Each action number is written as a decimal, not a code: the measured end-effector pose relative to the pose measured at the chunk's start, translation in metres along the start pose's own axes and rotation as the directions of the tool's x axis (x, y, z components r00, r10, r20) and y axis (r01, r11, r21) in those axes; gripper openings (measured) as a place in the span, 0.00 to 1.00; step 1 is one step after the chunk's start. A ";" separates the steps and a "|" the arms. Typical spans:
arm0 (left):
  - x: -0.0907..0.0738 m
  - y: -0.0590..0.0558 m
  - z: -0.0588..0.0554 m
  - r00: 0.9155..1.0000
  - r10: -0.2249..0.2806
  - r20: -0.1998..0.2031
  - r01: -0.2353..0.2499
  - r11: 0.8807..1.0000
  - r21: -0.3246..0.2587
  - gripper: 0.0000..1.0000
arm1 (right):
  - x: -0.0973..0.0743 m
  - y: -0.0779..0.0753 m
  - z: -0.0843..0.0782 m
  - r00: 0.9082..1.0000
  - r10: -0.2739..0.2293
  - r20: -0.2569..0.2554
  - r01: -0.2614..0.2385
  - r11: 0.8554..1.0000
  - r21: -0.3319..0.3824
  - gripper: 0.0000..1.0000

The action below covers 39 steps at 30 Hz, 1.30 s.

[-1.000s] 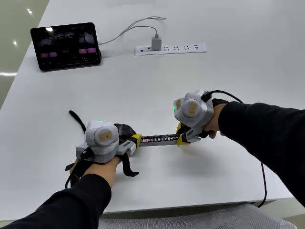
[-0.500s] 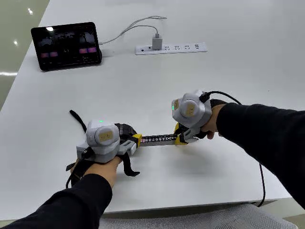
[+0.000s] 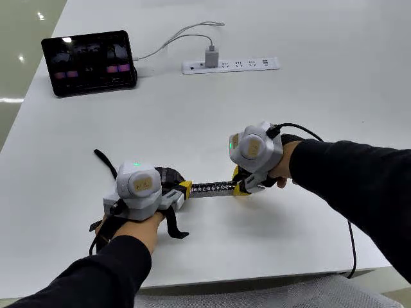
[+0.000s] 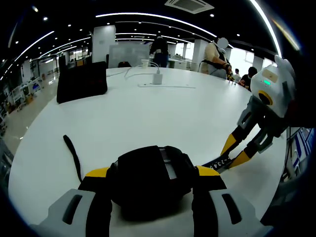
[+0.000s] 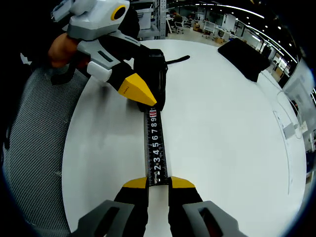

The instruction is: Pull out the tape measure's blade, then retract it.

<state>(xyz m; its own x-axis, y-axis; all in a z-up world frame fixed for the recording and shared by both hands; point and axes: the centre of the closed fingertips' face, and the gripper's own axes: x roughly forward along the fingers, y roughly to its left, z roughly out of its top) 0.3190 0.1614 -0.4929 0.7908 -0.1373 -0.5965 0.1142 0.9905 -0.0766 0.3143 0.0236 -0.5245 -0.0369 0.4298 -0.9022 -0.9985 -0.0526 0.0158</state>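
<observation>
A black tape measure case [image 4: 150,177] rests on the white table, and my left gripper [image 3: 182,190] is shut on it, its yellow fingertips [image 4: 210,172] at either side. A short length of black blade [image 3: 212,187] with white numbers runs from the case to my right gripper [image 3: 238,187]. That gripper is shut on the blade's end, with its yellow fingertips [image 5: 183,182] pinching it. In the right gripper view the blade [image 5: 154,150] reads up to about ten. A black wrist strap [image 4: 73,155] trails off the case to the left.
A dark tablet [image 3: 88,61] stands at the far left of the table. A white power strip [image 3: 229,65] with a plugged charger and cable lies behind the work. The table's front edge runs just below my arms. A black cable [image 3: 352,237] hangs off my right gripper.
My right gripper has slid slightly left toward the case, so the exposed blade is a little shorter. The left gripper and case have stayed put.
</observation>
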 end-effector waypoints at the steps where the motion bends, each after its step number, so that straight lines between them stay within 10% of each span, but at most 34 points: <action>1: 0.000 0.000 0.000 1.000 0.000 0.000 0.000 1.000 0.000 0.61 | 0.000 0.000 0.000 1.000 0.000 0.001 0.000 1.000 -0.001 0.11; 39: 0.000 0.000 0.000 1.000 -0.006 -0.006 0.006 1.000 -0.002 0.61 | 0.009 0.002 0.018 1.000 0.004 0.021 -0.004 1.000 -0.013 0.11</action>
<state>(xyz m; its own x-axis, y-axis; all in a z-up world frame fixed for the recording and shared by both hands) 0.3189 0.1610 -0.4927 0.7866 -0.1436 -0.6006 0.1183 0.9896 -0.0816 0.3111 0.0437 -0.5244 -0.0419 0.4481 -0.8930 -0.9977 -0.0660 0.0137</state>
